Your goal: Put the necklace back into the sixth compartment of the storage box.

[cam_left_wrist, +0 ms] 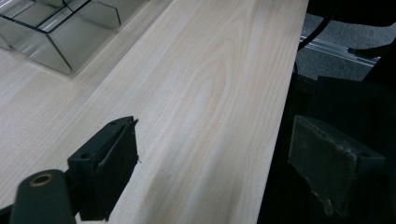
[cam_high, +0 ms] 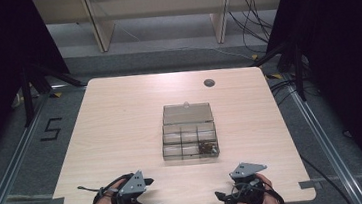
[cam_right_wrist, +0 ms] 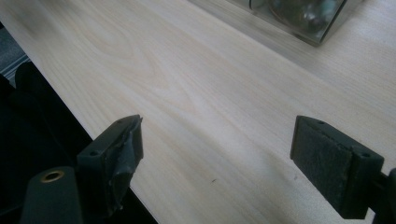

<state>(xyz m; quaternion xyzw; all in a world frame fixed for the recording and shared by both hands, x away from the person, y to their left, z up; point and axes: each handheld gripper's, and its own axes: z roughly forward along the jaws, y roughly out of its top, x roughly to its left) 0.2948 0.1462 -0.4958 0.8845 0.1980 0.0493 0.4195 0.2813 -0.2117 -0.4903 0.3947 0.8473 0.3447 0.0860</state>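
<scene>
High view, clear box (cam_high: 189,136) mid desk (cam_high: 121,128), left gripper (cam_high: 148,195) and right gripper (cam_high: 228,198) near edge, fingers open, empty.

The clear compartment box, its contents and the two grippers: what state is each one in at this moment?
Clear compartment box: lid open, laid back flat on the table.
Small metal parts: lying in the near right compartment; the other compartments look empty.
Left gripper: open, holding nothing, at the table's near edge.
Right gripper: open, holding nothing, at the table's near edge.
</scene>
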